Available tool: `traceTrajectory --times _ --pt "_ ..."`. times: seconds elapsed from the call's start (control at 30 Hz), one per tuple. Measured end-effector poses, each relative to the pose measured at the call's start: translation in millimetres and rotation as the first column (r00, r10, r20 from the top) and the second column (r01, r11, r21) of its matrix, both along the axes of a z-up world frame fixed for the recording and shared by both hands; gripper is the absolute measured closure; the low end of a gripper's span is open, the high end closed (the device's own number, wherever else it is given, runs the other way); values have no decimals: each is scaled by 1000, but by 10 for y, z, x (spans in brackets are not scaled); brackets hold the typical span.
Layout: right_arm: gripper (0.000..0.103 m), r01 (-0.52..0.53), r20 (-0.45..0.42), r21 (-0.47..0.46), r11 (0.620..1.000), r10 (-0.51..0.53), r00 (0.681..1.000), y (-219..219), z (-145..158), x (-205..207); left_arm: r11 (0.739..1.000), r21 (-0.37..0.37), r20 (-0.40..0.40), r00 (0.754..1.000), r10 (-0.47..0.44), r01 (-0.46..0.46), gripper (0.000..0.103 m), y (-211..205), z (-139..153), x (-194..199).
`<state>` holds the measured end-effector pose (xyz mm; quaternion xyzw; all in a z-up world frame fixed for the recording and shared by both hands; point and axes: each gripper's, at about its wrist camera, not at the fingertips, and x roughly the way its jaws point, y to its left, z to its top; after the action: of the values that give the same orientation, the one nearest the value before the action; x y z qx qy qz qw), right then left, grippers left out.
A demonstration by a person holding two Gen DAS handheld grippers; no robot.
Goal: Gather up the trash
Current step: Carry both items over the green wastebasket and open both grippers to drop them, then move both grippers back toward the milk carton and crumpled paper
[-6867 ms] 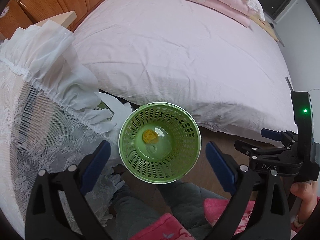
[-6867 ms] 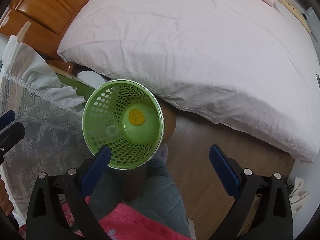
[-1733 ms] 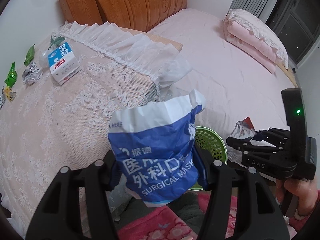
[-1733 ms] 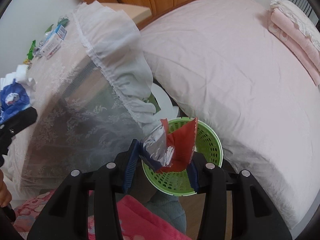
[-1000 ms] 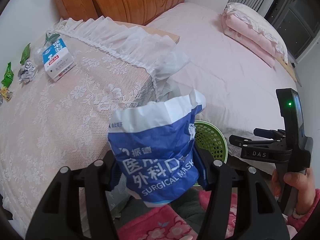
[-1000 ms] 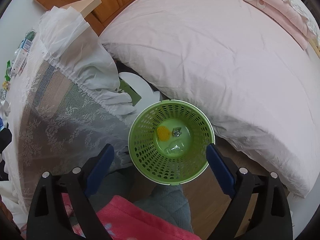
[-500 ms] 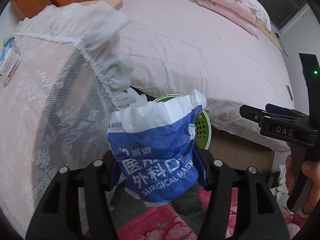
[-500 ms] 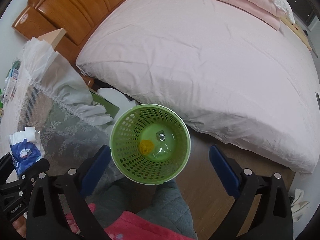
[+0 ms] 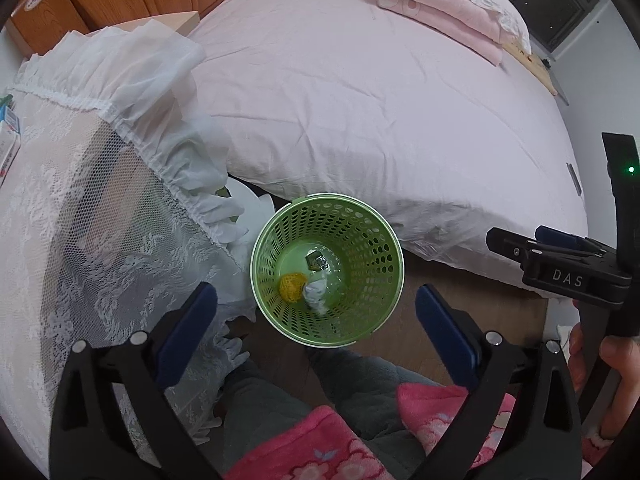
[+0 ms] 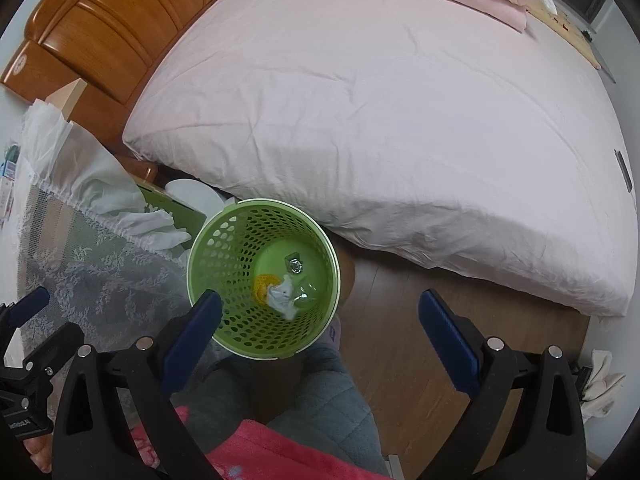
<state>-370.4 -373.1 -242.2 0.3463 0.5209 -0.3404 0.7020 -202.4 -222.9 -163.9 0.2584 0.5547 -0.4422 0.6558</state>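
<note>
A green perforated trash basket (image 9: 264, 280) stands on the wooden floor between the bed and the lace-covered table; it also shows in the right wrist view (image 10: 200, 280). Inside lie a yellow piece (image 9: 291, 286), a crumpled foil wrapper (image 9: 317, 261) and a white and blue crumpled bag (image 9: 316, 294), also seen in the right wrist view (image 10: 282, 294). My left gripper (image 9: 316, 320) is open and empty above the basket. My right gripper (image 10: 318, 324) is open and empty, above the basket's right side.
A bed with a pale pink sheet (image 9: 360, 100) fills the far side, with folded pink bedding (image 9: 440, 12) and a wooden headboard (image 10: 100, 32). A table with a white lace cloth (image 9: 60, 220) is on the left. My legs and pink clothing (image 9: 340, 440) are below.
My left gripper has opened and the blue surgical mask bag has dropped into the basket. Earlier my right gripper let go of the red and foil wrapper over the basket.
</note>
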Motion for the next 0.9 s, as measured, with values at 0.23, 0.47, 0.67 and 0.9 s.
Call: traceTrajectory --times 0.23,0.47,0.67,0.9 --pt "5 -38 14 -10 999 38 999 45 101 124 994 -9 18 994 108 -108 8 220 106 302" --pt "5 -89 72 -66 994 93 993 174 396 432 968 -58 86 965 248 -243 8 625 416 719" --pt "5 -202 169 -172 964 230 958 429 811 899 922 -127 150 912 381 -365 8 1076 717 1108" --pt "2 -359 202 -234 904 407 891 808 1034 1494 853 -157 170 837 520 -498 8 1653 829 1440"
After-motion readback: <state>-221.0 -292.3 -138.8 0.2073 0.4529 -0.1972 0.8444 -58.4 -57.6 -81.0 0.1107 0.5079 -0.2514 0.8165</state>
